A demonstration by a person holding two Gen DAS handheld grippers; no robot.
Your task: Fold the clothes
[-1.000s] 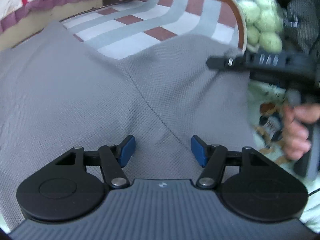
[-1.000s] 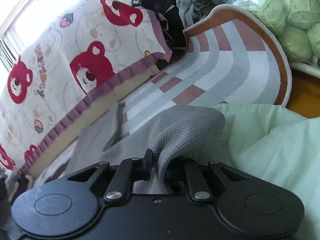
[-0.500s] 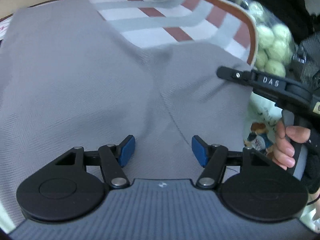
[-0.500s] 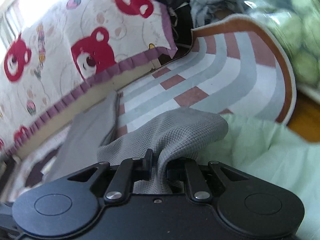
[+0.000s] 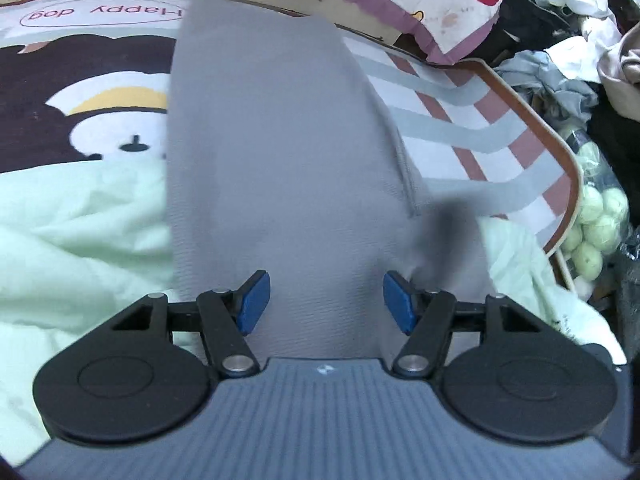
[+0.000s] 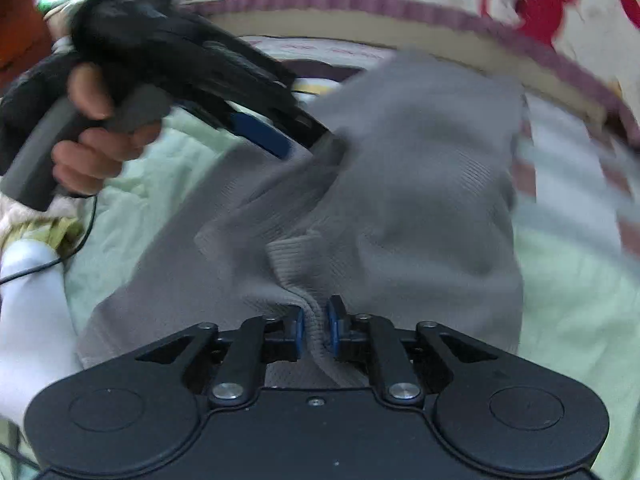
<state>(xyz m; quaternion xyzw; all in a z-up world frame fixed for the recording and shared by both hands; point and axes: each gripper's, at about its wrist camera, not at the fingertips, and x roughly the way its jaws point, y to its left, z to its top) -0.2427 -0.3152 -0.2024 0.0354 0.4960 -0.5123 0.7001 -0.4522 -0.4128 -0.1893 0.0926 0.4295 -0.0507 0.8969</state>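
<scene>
On the striped rug [image 5: 472, 132], we see a grey garment [image 5: 276, 152] half folded: our right gripper [image 6: 315, 330] pinches its ribbed hem, our left gripper [image 5: 324, 300] gapes empty, with more folds left.

Grey garment [image 5: 280, 168] now narrower in left wrist view, folded into long strip vs wide spread 1 s ago; green quilt [image 5: 80, 232] and cartoon mat [image 5: 80, 80] newly exposed at left. Right gripper [image 6: 315, 326] swung round w/ pinched ribbed edge, now facing left gripper [image 6: 276, 136] and hand [image 6: 96, 136]. Striped rug [image 5: 460, 128] shifted to right side. Right cam blurred.
</scene>
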